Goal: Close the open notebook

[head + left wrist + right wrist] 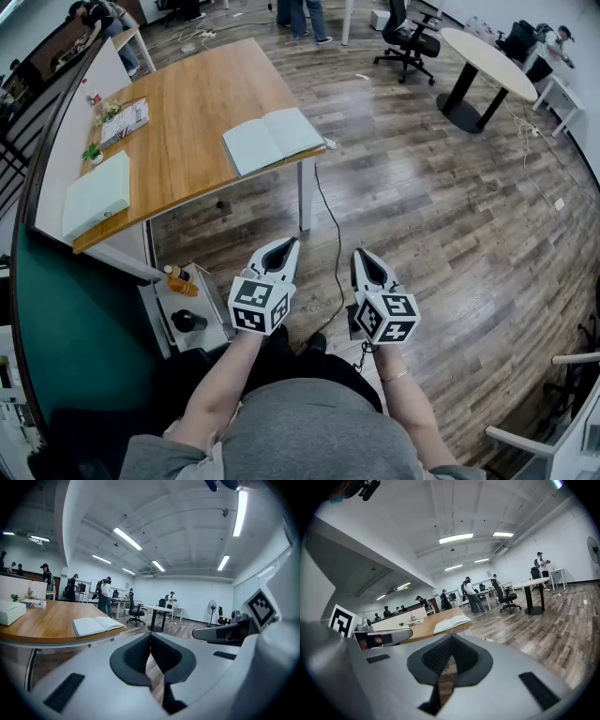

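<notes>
the wooden floor (441,206) fills most of the head view. on it, up and to the left, stands a long bench (187,112) with a light wood top and white legs. a flat white box (96,194) lies at the bench's near left end, well apart from the open notebook (274,139).

the notebook lies flat with its pages up at the bench's near right corner, its right page reaching the bench edge above the leg. its long axis, across both spread pages, runs along the bench's near edge, rising slightly to the right in the head view. the spine crosses that edge, with one end pointing toward the person and the other away over the bench top.

the left tool (286,242) and the right tool (361,253) are held side by side low over the floor, well short of the bench, tips pointing forward. each has its jaws pressed together with nothing between them.
</notes>
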Available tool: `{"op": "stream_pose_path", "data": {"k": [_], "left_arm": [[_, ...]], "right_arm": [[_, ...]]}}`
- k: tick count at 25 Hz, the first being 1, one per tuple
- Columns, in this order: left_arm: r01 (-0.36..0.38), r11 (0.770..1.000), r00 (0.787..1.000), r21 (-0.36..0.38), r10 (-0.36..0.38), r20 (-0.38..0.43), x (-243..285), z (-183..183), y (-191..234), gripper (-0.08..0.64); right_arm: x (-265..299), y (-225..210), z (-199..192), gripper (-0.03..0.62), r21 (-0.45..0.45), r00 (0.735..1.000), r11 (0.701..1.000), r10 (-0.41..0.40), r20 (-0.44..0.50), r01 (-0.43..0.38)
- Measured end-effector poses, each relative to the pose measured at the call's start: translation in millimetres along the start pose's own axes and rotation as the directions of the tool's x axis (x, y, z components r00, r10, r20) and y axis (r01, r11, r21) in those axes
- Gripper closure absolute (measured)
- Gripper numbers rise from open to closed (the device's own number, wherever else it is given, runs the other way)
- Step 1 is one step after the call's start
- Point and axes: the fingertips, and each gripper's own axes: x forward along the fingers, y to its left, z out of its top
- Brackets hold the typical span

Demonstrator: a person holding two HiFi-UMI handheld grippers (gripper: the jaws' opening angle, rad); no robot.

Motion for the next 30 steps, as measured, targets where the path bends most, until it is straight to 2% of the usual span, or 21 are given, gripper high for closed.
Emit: {"op": "stream_pose_path", "data": {"k": [8,17,20,24,30], "left_arm": [[-0.007,1.000,0.999,-0.008,0.008,0.033,8,8,-7,0.535],[-0.077,0.997,0.997,-0.010,0.077,0.010,11,2,-1,0.532],[-0.091,0.996,0.996,-0.019,0.092,0.011,15,4,5,0.526],[-0.108,0.994,0.994,-0.017,0.108,-0.001,19,4,12,0.452],[-0.105,0.994,0.994,-0.014,0.105,-0.007,32,7,23,0.439]], "right_arm": [[4,-10,13,0.589,-0.039,1.000,0.999,0.013,0.020,-0.013],[6,-28,21,0.586,0.007,0.999,1.000,0.000,0.044,0.000],[9,-30,25,0.556,0.033,0.998,0.999,0.020,0.056,-0.022],[14,-30,26,0.518,0.061,0.997,0.997,0.042,0.058,-0.045],[31,-33,34,0.477,0.084,0.997,0.995,0.049,0.059,-0.054]]}}
